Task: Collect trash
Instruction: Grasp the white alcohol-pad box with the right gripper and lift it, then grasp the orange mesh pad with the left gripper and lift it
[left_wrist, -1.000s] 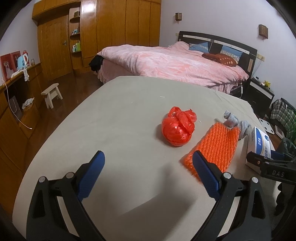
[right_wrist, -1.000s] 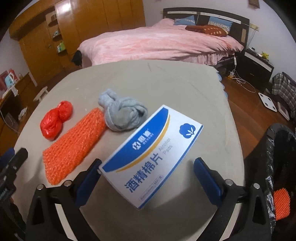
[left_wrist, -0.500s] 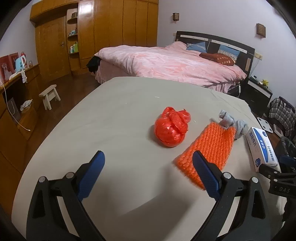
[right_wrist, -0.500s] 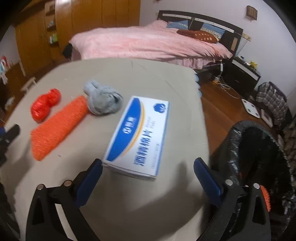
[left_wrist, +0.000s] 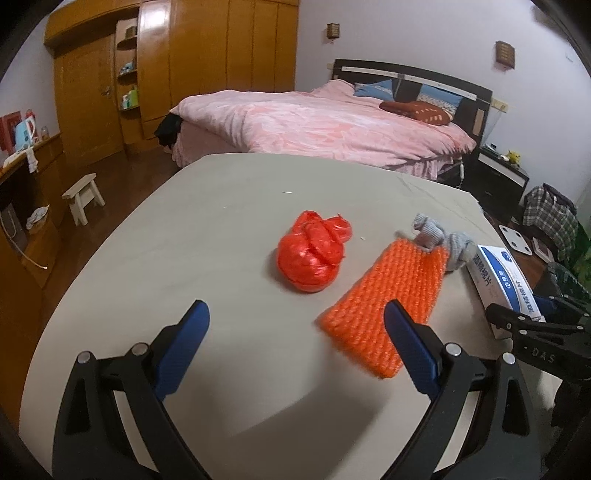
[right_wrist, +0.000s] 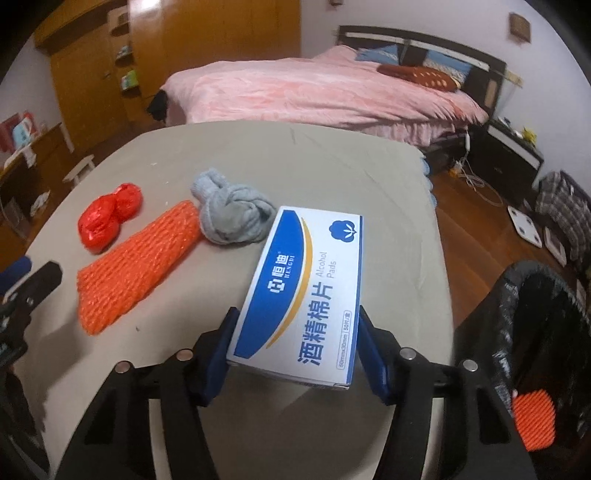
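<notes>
The right gripper (right_wrist: 295, 347) tips steeply down over the near edge of the bench (right_wrist: 332, 166), and its jaws are closing on the white-and-blue box of alcohol pads (right_wrist: 306, 291) — the blue pads sit flush against the box's two long sides, with its near end between them. The box lies flat near the bench's right edge, just beside a black-lined trash bin (right_wrist: 532, 332) standing on the floor.

The left gripper (left_wrist: 295, 332) angles down too, jaws spread wide with nothing between them; it hangs over bare bench short of the trash.

Counting what lies on the bench: one box, one knotted grey sock (right_wrist: 232, 214) touching the box's far corner, one orange foam net sleeve (right_wrist: 136, 266) with its end against the sock, and one tied red plastic bag (right_wrist: 109, 218) just beyond the sleeve. Inside the bin — one more orange foam net piece (right_wrist: 533, 421).
</notes>
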